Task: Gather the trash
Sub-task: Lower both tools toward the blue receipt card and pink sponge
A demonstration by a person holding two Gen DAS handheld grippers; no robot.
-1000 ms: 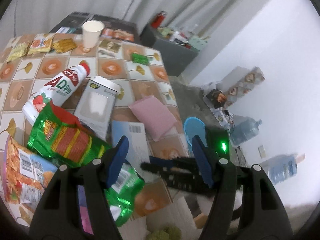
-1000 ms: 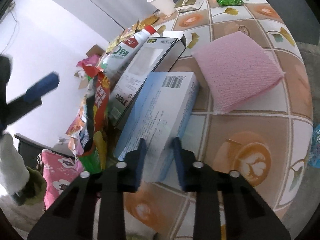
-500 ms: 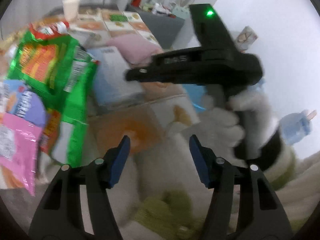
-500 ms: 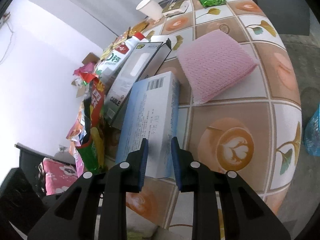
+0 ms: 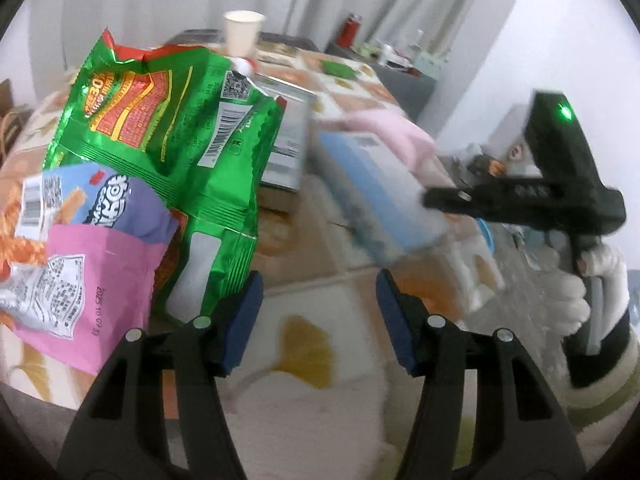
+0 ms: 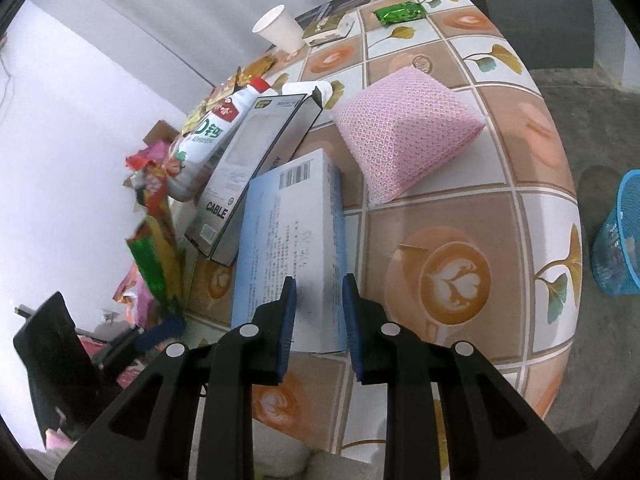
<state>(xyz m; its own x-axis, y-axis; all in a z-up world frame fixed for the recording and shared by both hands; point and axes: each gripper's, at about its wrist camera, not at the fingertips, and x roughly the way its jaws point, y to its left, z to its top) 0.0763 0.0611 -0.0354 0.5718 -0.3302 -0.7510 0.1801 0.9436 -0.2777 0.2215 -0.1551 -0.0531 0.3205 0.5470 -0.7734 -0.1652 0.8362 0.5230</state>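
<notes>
**Desk editor:** What does the scene show, from left to right?

**Photographer:** At the far left of the tiled desk (image 6: 500, 152), snack wrappers pile up: a pink packet (image 5: 80, 292), then a crumpled green snack bag (image 5: 168, 128) leaning over it. The left tool (image 5: 318, 322) hangs just near of the bag with its blue pads spread wide and nothing between them.

**Desk editor:** And the middle?

**Photographer:** A milk bottle (image 6: 212, 136) lies beside a dark cable box (image 6: 256, 168), which rests partly on a pale blue carton (image 6: 292, 240). The right tool (image 6: 318, 328) is set over the carton's near end, its pads narrowly parted on either side of that edge. Whether they already press the card cannot be told from either view.

**Desk editor:** Further right?

**Photographer:** A pink sponge pad (image 6: 404, 136) sits just beside the carton, a paper cup (image 6: 280, 32) stands at the far edge, and a blue basket (image 6: 620, 236) waits on the floor to the right.

**Desk editor:** How would the carton handle?

**Photographer:** It looks light and stiff, but thin card may buckle, so a pinch across the near short edge seems soundest. The foil bags appear slippery and limp; a gathered fold near the top would likely hold best.
</notes>
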